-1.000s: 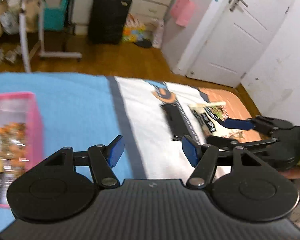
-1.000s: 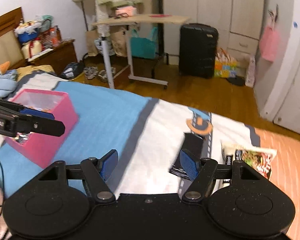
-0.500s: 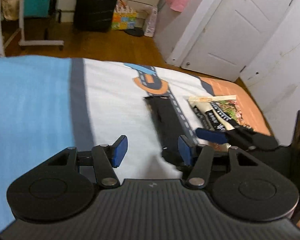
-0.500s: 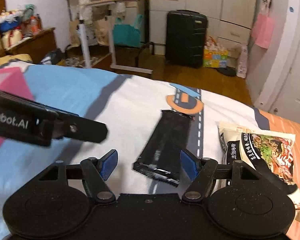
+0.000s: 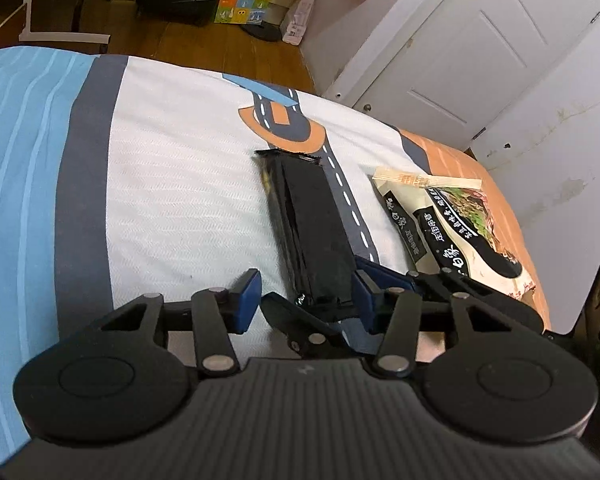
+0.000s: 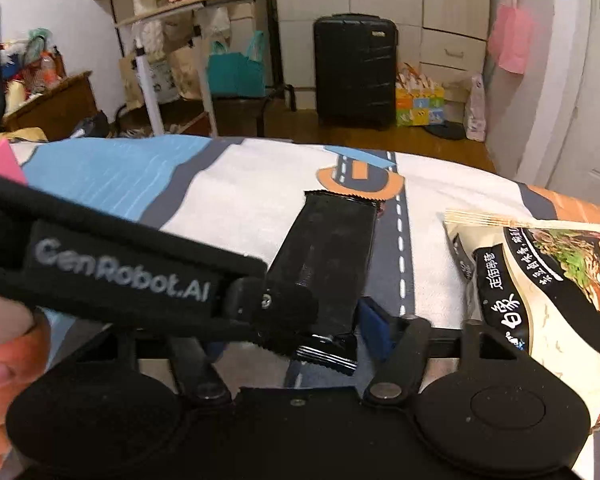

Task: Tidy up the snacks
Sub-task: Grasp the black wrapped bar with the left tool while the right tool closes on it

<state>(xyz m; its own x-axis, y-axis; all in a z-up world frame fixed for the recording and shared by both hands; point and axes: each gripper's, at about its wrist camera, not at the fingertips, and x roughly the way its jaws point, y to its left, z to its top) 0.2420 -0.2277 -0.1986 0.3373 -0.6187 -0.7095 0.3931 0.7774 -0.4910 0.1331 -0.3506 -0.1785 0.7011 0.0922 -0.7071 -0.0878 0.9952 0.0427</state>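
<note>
Both snacks unsorted on the bed (image 5: 172, 184): left tongs (image 5: 304, 294) and right tongs (image 6: 292, 332), jaws apart and lately narrowing, bracket the black wrapper's (image 5: 312, 224) near end; noodle packet (image 6: 540, 280) untouched near the right edge.

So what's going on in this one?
A person holds a gripper in each hand over a bed and is going for the long black snack packet lying on it. Both grippers' jaws have been closing around the packet's near end, the left gripper crossing in front of the right gripper; neither clearly pinches it yet, and it lies flat. A noodle packet lies untouched beside it, and a corner of a pink box shows at the far left.
</note>
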